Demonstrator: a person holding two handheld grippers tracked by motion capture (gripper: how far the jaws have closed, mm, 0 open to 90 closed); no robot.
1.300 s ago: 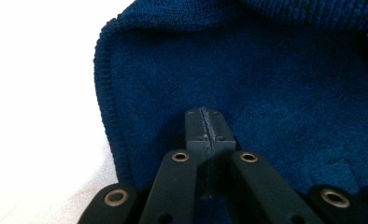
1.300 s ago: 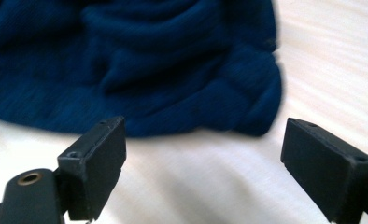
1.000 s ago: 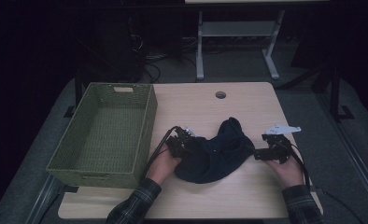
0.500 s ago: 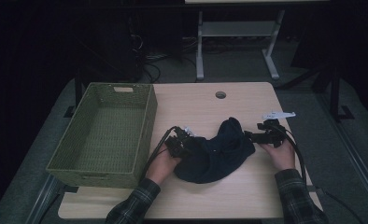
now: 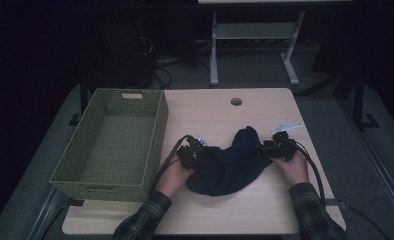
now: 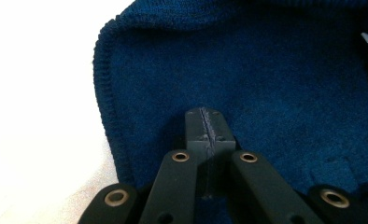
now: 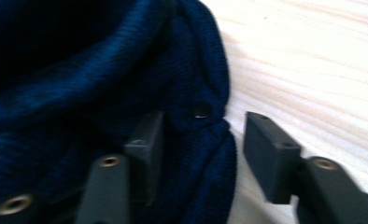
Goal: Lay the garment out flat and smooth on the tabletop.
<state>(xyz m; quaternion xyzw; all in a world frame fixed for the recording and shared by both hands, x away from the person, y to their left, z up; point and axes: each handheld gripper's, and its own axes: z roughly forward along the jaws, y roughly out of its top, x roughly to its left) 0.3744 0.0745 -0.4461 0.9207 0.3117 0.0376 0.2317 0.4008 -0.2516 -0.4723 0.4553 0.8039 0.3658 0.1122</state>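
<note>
Dark floor and desk legs lie beyond your wooden table (image 5: 220, 120), where a green basket (image 5: 110, 145) sits empty at the left. Between your hands lies the blue garment (image 5: 227, 165), crumpled, just beside the basket.

Your left gripper (image 5: 189, 156) is clamped tight; in its own view the jaws meet on the cloth (image 6: 275, 93) near a ribbed hem, pinching a thin fold, as far as I can judge.

Your right gripper (image 5: 277, 148) has just been closing, and a bunched edge with a snap (image 7: 201, 110) sits between the jaws, one pad against it, the other still clear.

You seem to be mid-grasp on the second side. Next, finish that squeeze so both pads bite, then lift both ends together.
</note>
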